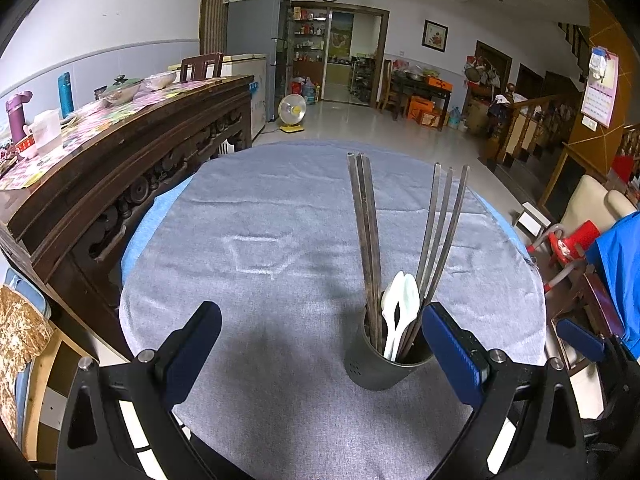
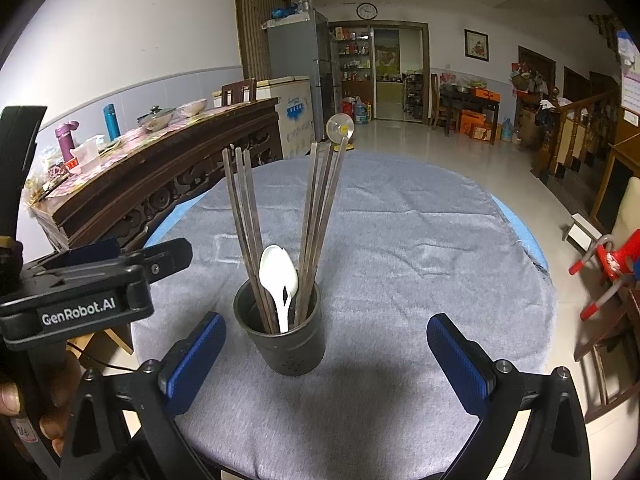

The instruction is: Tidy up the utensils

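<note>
Dark cylindrical utensil holder (image 2: 279,334), chopsticks (image 2: 316,216) upright, stands centred just beyond the empty spread right gripper (image 2: 326,354); left gripper (image 1: 322,344), also spread, sits left of it

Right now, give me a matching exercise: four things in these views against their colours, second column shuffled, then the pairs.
Things:
1. holder
2. spoons
3. cloth
4. thermos

Colours:
A. white
B. bright blue
C. dark grey
D. pale grey

Pairs: 1-C, 2-A, 3-D, 4-B. The holder stands on the cloth with chopsticks and the spoons upright in it. The left gripper and right gripper hold nothing.
</note>
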